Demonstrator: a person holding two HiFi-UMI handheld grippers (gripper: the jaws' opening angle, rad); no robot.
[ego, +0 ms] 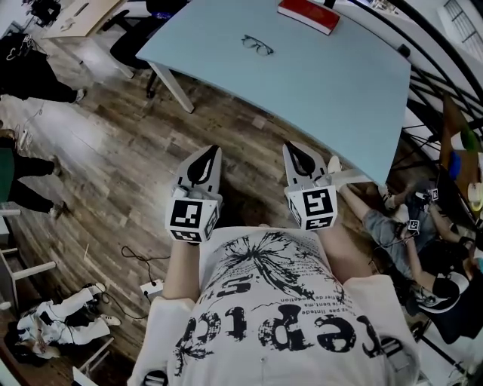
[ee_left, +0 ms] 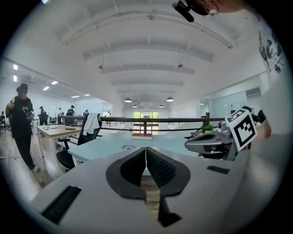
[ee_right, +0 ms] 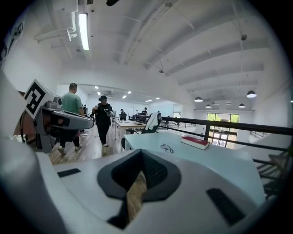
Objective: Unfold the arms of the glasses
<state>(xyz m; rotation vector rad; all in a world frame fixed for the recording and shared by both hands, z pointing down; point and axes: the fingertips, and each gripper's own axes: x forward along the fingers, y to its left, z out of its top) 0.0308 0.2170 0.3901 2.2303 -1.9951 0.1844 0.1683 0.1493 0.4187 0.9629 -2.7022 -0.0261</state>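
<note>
A pair of dark-rimmed glasses (ego: 257, 45) lies on the pale blue table (ego: 332, 90), well ahead of both grippers. My left gripper (ego: 214, 151) and right gripper (ego: 289, 148) are held side by side over the wooden floor, short of the table's near edge. Both are shut, with nothing between the jaws. In the left gripper view the shut left gripper (ee_left: 146, 149) points at the table, with the glasses (ee_left: 128, 147) small and far off. From the right gripper (ee_right: 141, 152) the glasses (ee_right: 167, 148) sit on the tabletop beyond its tips.
A red book (ego: 309, 15) lies at the table's far edge, behind the glasses. A black office chair (ego: 136, 41) stands at the table's left end. A dark railing (ee_right: 229, 123) runs behind the table. People (ee_right: 103, 119) walk on the left, and another person (ego: 392, 226) is low on the right.
</note>
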